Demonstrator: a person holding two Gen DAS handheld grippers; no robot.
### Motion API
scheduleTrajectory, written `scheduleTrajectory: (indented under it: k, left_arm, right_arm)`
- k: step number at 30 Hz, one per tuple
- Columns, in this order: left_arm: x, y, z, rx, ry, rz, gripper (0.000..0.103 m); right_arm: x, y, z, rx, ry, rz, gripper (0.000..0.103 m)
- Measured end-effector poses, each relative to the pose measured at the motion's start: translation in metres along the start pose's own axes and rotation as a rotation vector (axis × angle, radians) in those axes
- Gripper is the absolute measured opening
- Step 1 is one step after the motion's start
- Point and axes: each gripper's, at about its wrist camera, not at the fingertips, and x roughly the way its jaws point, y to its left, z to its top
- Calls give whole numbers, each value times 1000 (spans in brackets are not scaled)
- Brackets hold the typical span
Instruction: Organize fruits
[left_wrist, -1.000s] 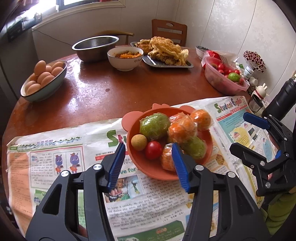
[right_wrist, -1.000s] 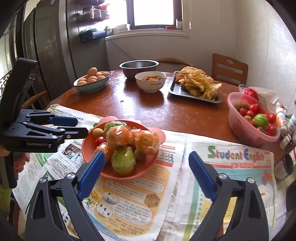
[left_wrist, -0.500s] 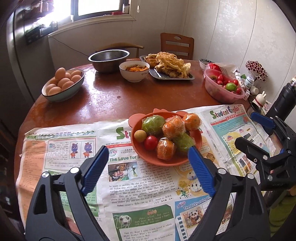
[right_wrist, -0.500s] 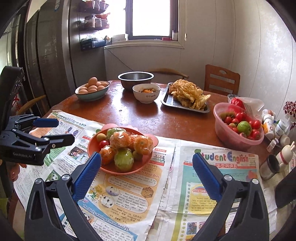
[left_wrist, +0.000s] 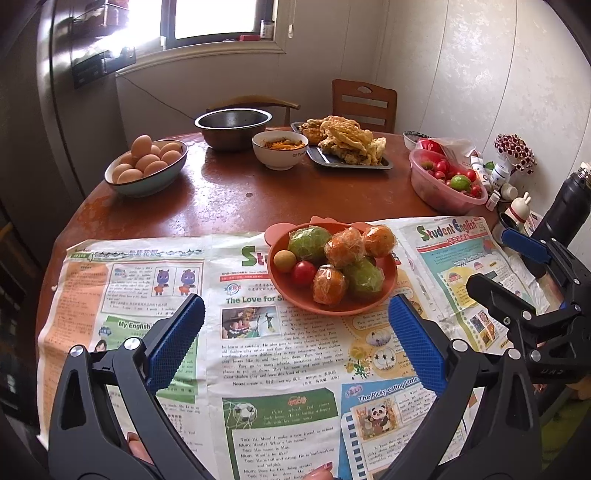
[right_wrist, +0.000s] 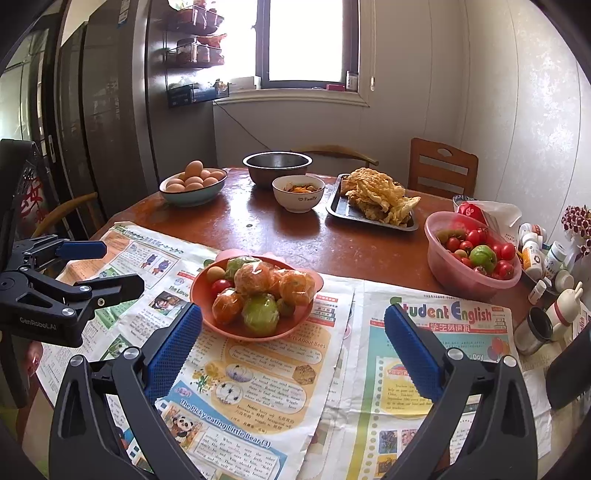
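Note:
An orange plate (left_wrist: 332, 311) (right_wrist: 236, 332) stands on the newspaper and holds wrapped oranges (left_wrist: 343, 247), wrapped green fruits (left_wrist: 308, 242), a cherry tomato (left_wrist: 303, 272) and a small yellow fruit (left_wrist: 284, 260). My left gripper (left_wrist: 295, 306) hangs above the paper just short of the plate. Its jaws are opening and nothing is between them. My right gripper (right_wrist: 293, 314) is open and empty, near the plate's right side. Each gripper shows in the other's view: the right gripper (left_wrist: 491, 258) and the left gripper (right_wrist: 122, 266). A pink bowl (right_wrist: 465, 284) at the right holds tomatoes and a green fruit.
Newspaper (left_wrist: 280, 369) covers the near half of the round brown table. Further back stand an egg bowl (left_wrist: 147, 181), a steel bowl (left_wrist: 232, 129), a white bowl (left_wrist: 280, 155) and a tray of fried food (left_wrist: 347, 147). Small bottles and a black flask (left_wrist: 565, 206) crowd the right edge.
Both grippers have drawn back and up from the plate, which now looks smaller and farther. The left jaws have spread from narrow to wide; the right jaws widened slightly.

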Motion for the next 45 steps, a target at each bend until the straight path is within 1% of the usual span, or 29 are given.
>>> scheduleTrajectory:
  k: [10,19,22,25,32,36,45]
  left_arm:
    - [-7,-6,-22,-12,-6,7,94]
    - [-11,-6,-48,-42,-16,6,94]
    - [-10,-5,-57,-56,-10,4,94]
    - [-7,-5,-66,-66,4,6,94]
    - [0,-7,-84,-90,29,13,94]
    - [5,-10,-90,-83,50,25,94]
    - [4,-13,-89,-76,43,38,94]
  right_arm:
    - [-13,6,-16,3,-15,-7,99]
    - [-17,15,-41,3,-6,-14,99]
    - [-19,17,-49,1,-4,-20,99]
    - [-17,19,-57,10,20,-18,99]
    - [-13,18,-71,29,44,-48,99]
    - [-9,17,-77,41,59,-52,99]
    - [-7,11,-82,66,65,-49,99]
